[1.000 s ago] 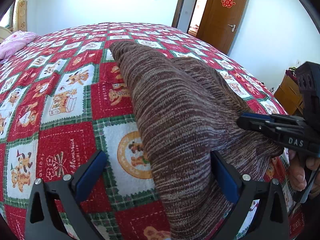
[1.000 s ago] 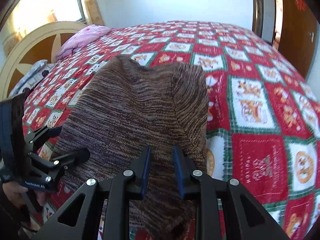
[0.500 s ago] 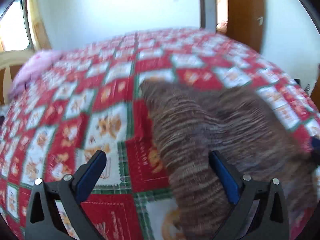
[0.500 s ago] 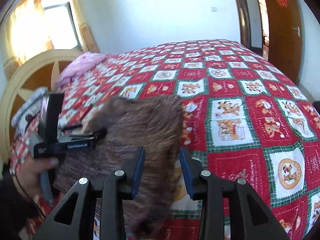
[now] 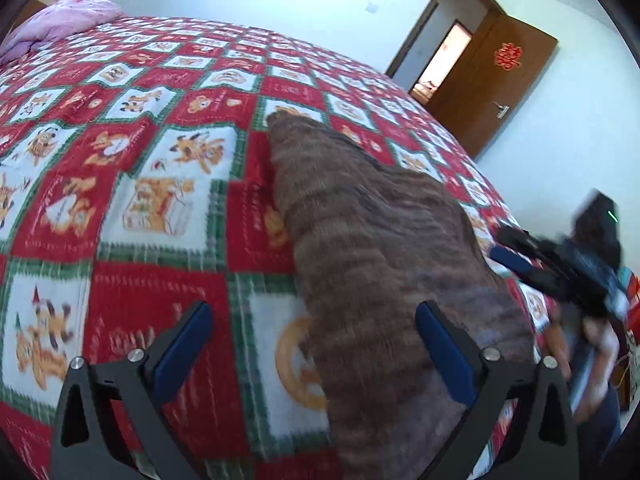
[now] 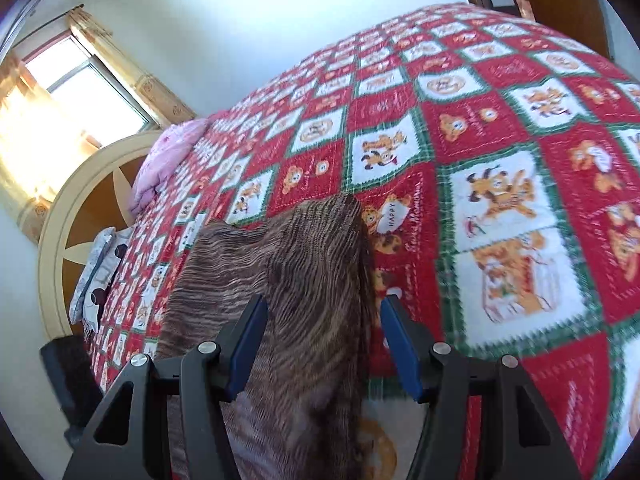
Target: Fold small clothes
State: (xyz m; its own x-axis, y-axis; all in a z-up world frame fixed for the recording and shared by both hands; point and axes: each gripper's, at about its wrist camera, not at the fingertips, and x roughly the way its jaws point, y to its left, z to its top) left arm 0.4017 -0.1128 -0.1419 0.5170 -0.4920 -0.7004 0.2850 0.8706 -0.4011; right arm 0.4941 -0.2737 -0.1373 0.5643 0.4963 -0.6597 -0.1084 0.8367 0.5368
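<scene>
A brown striped knit garment [image 5: 380, 240] lies folded in a long strip on the red, white and green cartoon quilt [image 5: 120, 184]. My left gripper [image 5: 316, 344] is open and empty, its left finger over the quilt and its right finger over the garment's near end. My right gripper [image 6: 324, 340] is open, its jaws apart over the garment [image 6: 304, 280] without holding it. The right gripper also shows in the left wrist view [image 5: 560, 268], blurred, at the garment's right edge.
A pink quilt [image 5: 60, 20] lies at the head of the bed by a cream and wood headboard [image 6: 84, 208]. A grey patterned pillow [image 6: 96, 276] lies beside it. A brown door [image 5: 492, 84] stands open at the right. A window [image 6: 72, 96] is behind the headboard.
My right gripper has opened and let go of the garment, which now lies on the quilt. Both grippers have tilted and swung; the left stayed open.
</scene>
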